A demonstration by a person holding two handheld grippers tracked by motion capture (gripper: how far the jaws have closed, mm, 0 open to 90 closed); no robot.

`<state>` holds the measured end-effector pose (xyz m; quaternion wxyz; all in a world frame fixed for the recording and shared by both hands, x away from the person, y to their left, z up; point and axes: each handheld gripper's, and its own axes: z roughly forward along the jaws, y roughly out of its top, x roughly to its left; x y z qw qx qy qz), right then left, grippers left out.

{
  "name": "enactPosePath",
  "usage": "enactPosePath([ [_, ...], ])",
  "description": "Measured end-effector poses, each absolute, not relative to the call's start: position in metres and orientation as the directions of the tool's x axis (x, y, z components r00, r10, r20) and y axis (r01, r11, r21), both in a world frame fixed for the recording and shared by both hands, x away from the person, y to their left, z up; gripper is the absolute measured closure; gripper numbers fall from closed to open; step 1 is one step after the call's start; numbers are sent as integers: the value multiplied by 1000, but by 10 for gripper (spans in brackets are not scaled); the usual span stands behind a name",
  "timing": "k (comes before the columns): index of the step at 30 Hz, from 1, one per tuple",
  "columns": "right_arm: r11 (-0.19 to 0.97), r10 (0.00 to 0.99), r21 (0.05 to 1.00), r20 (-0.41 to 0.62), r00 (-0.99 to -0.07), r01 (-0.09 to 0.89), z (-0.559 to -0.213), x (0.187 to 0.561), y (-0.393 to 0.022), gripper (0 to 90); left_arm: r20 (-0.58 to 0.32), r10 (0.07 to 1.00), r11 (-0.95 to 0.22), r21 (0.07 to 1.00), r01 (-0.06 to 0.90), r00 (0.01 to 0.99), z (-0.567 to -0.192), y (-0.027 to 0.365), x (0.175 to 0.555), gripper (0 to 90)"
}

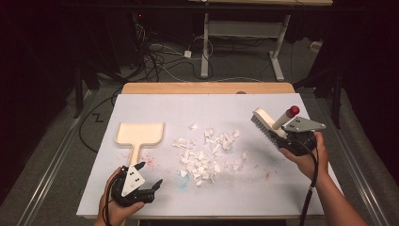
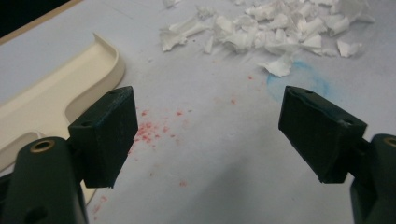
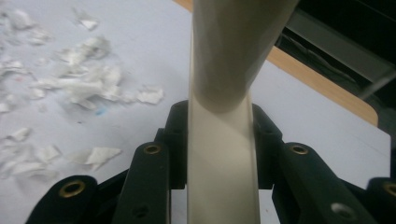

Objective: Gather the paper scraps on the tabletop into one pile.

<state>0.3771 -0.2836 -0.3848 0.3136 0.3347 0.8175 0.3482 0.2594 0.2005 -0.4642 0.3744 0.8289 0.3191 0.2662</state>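
Observation:
A cream dustpan (image 1: 140, 133) lies at the table's left, its handle pointing toward my left gripper (image 1: 149, 175), which stands open just right of the handle end. In the left gripper view the dustpan (image 2: 51, 105) sits beyond the left jaw, and nothing is between the pads. A pile of torn white paper scraps (image 1: 207, 153) covers the table's middle. My right gripper (image 1: 287, 135) is shut on a cream brush (image 1: 266, 125) with dark bristles and a red-tipped handle, held above the table right of the scraps. In the right gripper view the brush (image 3: 223, 154) is clamped between both jaws.
A white sheet (image 1: 188, 193) covers the wooden table (image 1: 207, 88), marked with red specks and a faint blue ring (image 2: 299, 77). Beyond the far edge are cables on the floor and a desk frame (image 1: 244, 28).

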Motion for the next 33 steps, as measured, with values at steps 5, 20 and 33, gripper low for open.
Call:
enactPosePath([
  [5, 531, 807, 761, -321, -496, 372, -396, 385, -284, 681, 218, 719, -538, 776, 330, 660, -468, 198, 260, 188],
  [20, 673, 714, 636, -425, -557, 377, -432, 429, -207, 681, 202, 707, -557, 750, 358, 677, -472, 190, 263, 188],
  [33, 723, 595, 637, -379, -709, 266, -432, 393, -183, 680, 201, 698, -560, 751, 349, 687, -471, 191, 261, 188],
])
